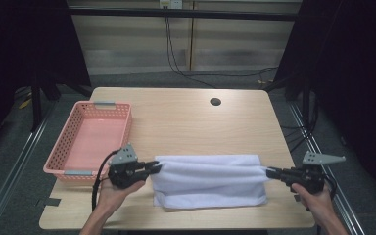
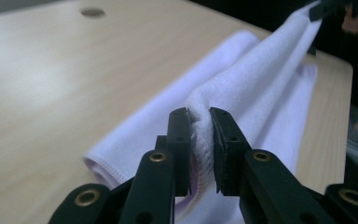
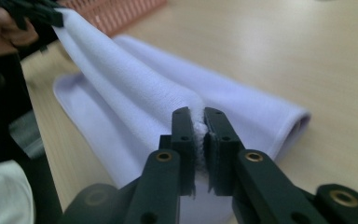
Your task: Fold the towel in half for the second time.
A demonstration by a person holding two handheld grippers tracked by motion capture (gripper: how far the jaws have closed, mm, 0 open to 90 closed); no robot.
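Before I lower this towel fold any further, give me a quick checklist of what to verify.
1. Left gripper pinching the towel edge: ok, cloth sits between its pads.
2. Right gripper pinching the opposite edge: ok.
3. Towel stretched evenly between both: ok, slight sag.
4. Lower layer flat on the table: ok.
5. Pink basket clear of the towel: ok, it sits apart.
6. Front hems aligned: cannot tell.
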